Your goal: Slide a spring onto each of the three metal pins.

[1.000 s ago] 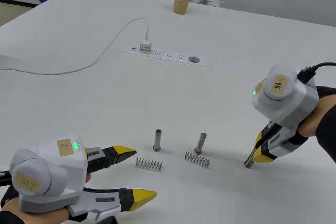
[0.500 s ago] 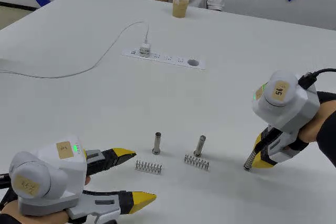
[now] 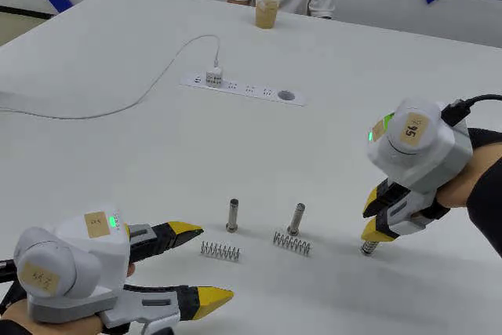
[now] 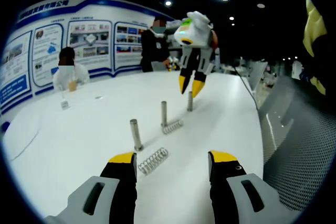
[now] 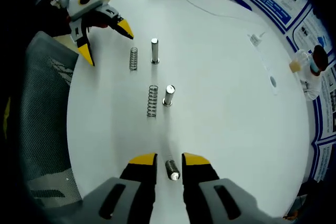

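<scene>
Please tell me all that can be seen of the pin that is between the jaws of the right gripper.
The pin is a short metal cylinder that stands upright on the white table. A wire spring is coiled around its shaft, so only its shiny round top is bare. The right gripper is above it, with one open jaw on each side. No contact between the jaws and the pin can be seen.

Left tongs (image 3: 217, 261) gape wide; right tongs (image 3: 370, 220) slightly parted.

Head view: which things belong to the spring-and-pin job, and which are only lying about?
Job: left pin; middle pin; right pin, already spring-covered; left loose spring; middle loose spring.
Lying about: power strip; plugged-in charger; cup of drink.
</scene>
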Available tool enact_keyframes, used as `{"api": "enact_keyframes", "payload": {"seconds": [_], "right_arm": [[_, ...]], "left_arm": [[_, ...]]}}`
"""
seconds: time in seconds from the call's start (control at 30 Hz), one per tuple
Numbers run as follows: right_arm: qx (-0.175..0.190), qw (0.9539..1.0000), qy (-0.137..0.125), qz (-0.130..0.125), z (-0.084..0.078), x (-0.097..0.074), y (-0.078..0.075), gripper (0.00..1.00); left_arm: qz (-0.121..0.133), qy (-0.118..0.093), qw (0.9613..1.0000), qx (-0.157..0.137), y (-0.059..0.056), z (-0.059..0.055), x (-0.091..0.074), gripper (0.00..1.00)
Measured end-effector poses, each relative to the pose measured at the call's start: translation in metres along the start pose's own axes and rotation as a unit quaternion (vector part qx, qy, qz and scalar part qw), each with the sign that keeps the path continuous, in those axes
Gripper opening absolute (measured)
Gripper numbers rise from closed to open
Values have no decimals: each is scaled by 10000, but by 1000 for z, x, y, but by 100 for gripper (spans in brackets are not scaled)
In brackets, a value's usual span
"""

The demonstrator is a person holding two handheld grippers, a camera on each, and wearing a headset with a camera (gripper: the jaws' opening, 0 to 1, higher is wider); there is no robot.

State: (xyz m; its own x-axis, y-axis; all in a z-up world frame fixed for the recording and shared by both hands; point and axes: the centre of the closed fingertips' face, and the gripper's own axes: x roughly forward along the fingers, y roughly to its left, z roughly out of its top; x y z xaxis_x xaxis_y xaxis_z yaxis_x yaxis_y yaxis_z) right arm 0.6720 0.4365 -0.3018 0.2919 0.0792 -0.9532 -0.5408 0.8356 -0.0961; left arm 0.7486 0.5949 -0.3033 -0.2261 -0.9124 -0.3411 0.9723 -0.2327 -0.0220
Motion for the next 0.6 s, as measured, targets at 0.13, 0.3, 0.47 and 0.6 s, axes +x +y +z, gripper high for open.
{"api": "enact_keyframes", "payload": {"seconds": [0.13, 0.3, 0.47, 0.6], "right_arm": [[18, 9999, -93, 75, 8, 6, 5, 20], [40, 9997, -197, 155, 16, 11, 9, 19], [89, 9992, -309, 222, 23, 17, 14, 19], [113, 9989, -379, 258, 29, 23, 17, 18]], "left_arm": [[11, -13, 10000, -1, 1, 1, 0, 56], [24, -34, 10000, -4, 2, 2, 0, 56], [16, -41, 10000, -2, 1, 3, 1, 55], [11, -40, 10000, 4, 1, 3, 2, 55]]}}
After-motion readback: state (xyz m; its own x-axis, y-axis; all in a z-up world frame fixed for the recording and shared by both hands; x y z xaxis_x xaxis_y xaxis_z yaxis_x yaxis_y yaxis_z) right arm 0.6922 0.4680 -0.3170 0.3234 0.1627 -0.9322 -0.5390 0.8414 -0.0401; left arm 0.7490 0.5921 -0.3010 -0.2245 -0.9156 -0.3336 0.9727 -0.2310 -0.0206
